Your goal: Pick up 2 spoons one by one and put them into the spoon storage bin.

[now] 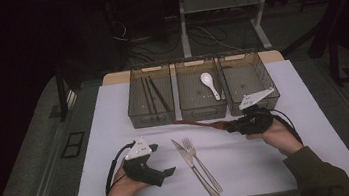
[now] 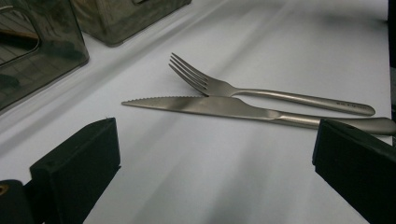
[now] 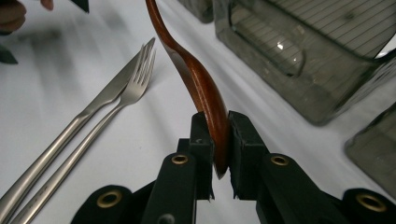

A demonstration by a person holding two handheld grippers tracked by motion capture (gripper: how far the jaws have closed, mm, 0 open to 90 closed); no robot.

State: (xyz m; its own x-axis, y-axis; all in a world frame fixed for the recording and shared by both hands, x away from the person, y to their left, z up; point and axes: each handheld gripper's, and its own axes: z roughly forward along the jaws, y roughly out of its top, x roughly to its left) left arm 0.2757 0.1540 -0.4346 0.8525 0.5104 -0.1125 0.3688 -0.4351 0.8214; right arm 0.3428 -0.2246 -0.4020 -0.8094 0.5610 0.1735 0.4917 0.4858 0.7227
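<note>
the right gripper (image 3: 218,140) is clamped on a brown wooden spoon (image 3: 201,88), its two black jaws pressed against the sides of the handle end; the spoon runs straight ahead of the gripper and its far end is cut off at the top edge of the right gripper view. in the high view the same right gripper (image 1: 231,126) holds the wooden spoon (image 1: 198,123) pointing away from it toward the left gripper's side, just in front of the row of bins, and whether the spoon's far end touches the white surface (image 1: 252,169) cannot be told.

the left gripper (image 1: 169,170) holds nothing; its jaws stand wide apart over bare surface, and ahead of them lie a steel fork (image 2: 261,91) and a serrated steel knife (image 2: 243,110), side by side and touching near the fork's neck. there is a small mark stamped on the fork handle near its end, too small to read. the knife's handle end is hidden behind one jaw of the left gripper.

beyond the right gripper stand three smoky clear plastic bins (image 1: 203,112). the middle one holds a white ceramic spoon (image 1: 209,84); the one farthest from the right gripper holds dark chopsticks (image 1: 154,96), hard to count.
</note>
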